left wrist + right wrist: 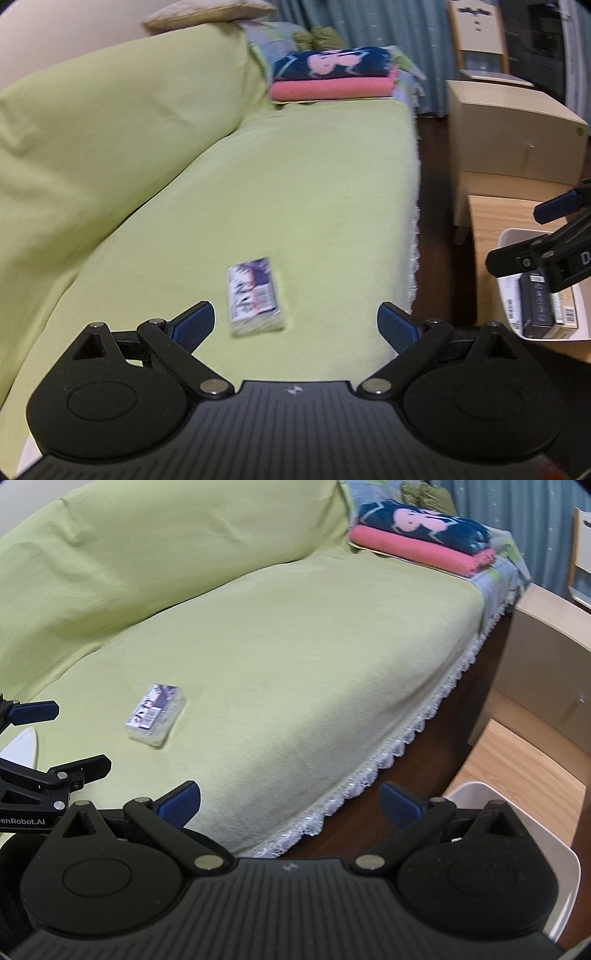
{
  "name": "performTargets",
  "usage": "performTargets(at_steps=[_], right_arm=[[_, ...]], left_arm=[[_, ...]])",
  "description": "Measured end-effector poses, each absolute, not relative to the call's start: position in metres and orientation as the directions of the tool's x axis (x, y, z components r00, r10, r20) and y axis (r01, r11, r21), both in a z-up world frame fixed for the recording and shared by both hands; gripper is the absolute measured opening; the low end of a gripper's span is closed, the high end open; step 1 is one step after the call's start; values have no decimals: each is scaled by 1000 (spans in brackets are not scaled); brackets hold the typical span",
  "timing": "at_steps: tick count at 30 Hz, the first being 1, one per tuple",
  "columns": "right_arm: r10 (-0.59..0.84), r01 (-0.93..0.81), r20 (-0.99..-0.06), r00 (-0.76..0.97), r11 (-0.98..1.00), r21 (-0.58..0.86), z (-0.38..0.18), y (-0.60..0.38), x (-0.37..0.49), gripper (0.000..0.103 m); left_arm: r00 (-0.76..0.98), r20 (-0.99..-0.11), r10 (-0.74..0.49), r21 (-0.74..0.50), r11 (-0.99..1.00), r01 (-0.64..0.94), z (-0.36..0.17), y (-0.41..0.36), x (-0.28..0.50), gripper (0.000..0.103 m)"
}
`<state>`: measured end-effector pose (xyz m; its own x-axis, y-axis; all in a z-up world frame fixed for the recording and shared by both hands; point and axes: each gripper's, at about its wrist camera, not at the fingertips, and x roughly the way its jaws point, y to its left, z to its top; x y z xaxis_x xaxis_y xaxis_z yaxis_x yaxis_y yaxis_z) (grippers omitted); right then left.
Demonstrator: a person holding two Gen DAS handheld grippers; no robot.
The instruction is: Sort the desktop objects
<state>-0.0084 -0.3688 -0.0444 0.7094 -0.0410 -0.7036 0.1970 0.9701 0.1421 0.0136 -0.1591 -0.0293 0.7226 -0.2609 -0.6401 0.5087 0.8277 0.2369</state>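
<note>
On the green-covered sofa seat (280,192), a small packet in clear wrap (255,297) lies flat and alone, just ahead of the left claw (295,323) and slightly toward its left finger; from the right wrist view the same packet (156,714) sits well apart from the lace-edged front of the cover. The step in hand looks like picking this packet up for the white bin (511,240) that stands on the wooden desk (495,210) to the right, where a few boxes (539,302) already stand on edge; to do it well, the left claw should shift a little to its left so the packet is centred between the blue pads, come down with the fingers across the packet's shorter width, and press only lightly, since the soft cushion gives and the glossy wrap may slip; the left view is blurred, so the packet's exact edges are hard to read.

The left claw is spread wide and grips nothing; its pads touch neither the packet nor the cover as far as can be seen. The right claw (290,801) is likewise wide apart and empty, hovering over the sofa's front edge with the bin's rim (476,786) close beside its right finger; it touches nothing visible.
</note>
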Motion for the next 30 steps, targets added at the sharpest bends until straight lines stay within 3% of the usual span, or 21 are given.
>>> performTargets(at_steps=[15, 30], right_arm=[[45, 53, -683, 729, 991, 122, -37, -320, 36, 102], [136, -283, -701, 700, 954, -97, -38, -280, 108, 102]], left_arm=[[748, -647, -149, 221, 902, 371, -36, -99, 26, 96], [732, -676, -79, 219, 928, 302, -50, -81, 47, 96]])
